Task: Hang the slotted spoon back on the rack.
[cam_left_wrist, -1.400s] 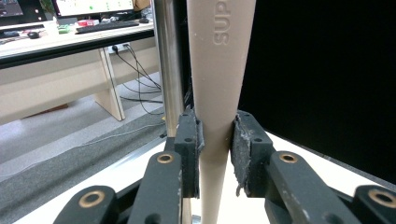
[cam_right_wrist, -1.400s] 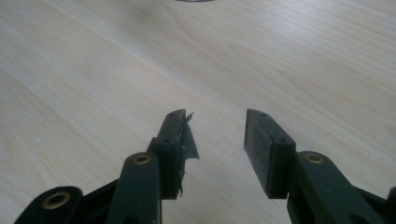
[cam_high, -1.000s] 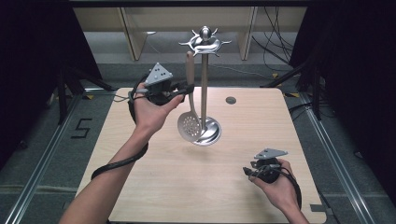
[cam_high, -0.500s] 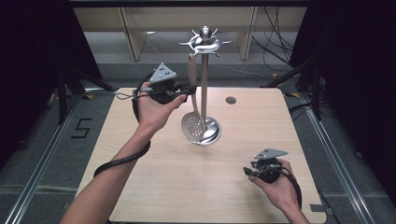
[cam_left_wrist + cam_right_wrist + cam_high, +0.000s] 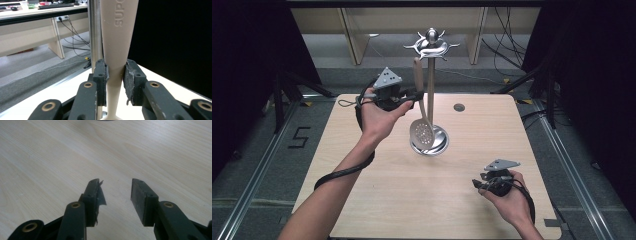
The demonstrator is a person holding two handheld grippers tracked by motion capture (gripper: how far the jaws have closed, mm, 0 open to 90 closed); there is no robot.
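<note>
The beige plastic slotted spoon hangs beside the upright pole of the polished steel utensil stand, its long handle running up towards the stand's star-shaped crown of hooks and its round perforated bowl low down, just over the stand's shiny disc base. In the high view the handle leans a little, so that the bowl sits to the left of the pole. In the left gripper view the spoon fills the middle, its handle narrowing downward with raised letters near the top, and the steel pole stands right behind it on the left.

The left tool, held up in the person's left hand above the far left part of the worktop, has its two black jaws closed on the narrow stretch of the spoon's handle; the pads press it from either side.

The right tool rests low in the person's right hand near the front right corner of the pale wooden worktop, well apart from the stand. Its jaws stand apart with nothing between them, bare wood showing through the gap.

A small dark round disc lies on the worktop beyond the stand's base.
</note>
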